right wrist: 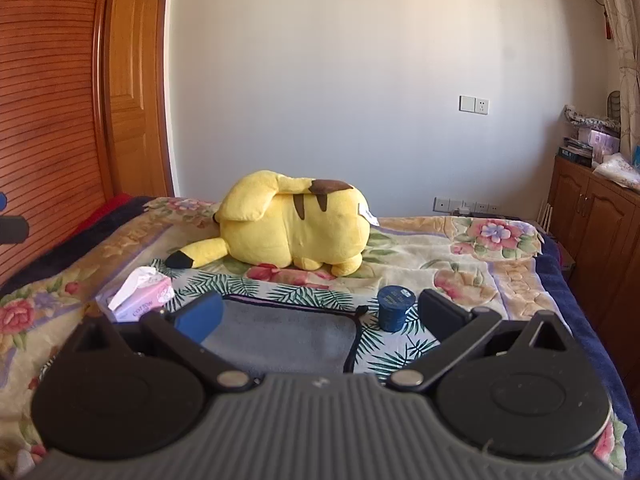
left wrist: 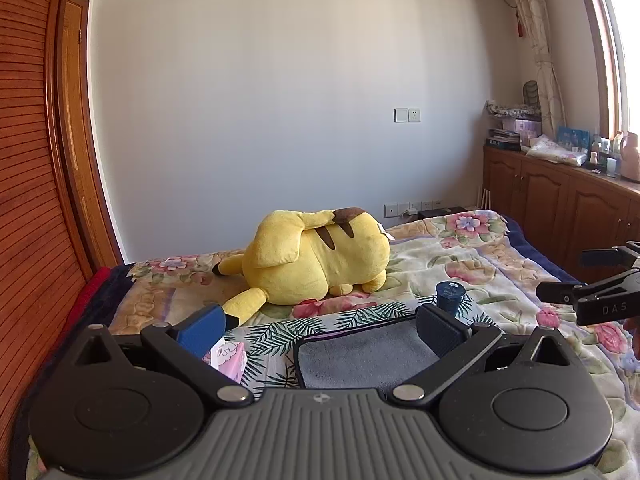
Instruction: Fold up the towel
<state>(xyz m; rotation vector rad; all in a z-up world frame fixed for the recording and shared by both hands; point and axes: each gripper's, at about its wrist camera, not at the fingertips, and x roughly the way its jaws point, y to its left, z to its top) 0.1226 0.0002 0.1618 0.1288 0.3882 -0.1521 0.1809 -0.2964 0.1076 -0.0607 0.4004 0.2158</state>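
Towel (right wrist: pixel 280 340) on bed (right wrist: pixel 460 256); tissue box (right wrist: pixel 144 298) left, cup (right wrist: pixel 394 308) right, plush toy (right wrist: pixel 296 224) behind.

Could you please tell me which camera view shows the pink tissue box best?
The right wrist view: the tissue box shows whole on the bed, with a tissue sticking out. In the left wrist view only a corner of it shows, behind the left gripper.

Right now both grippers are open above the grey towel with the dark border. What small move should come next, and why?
Probably lower both grippers to the towel's near edge and grip it there. The flat grey towel with dark border lies unfolded on the palm-leaf cloth, and the left gripper and right gripper hold nothing. Keep the right one off the small dark blue jar beside the towel.
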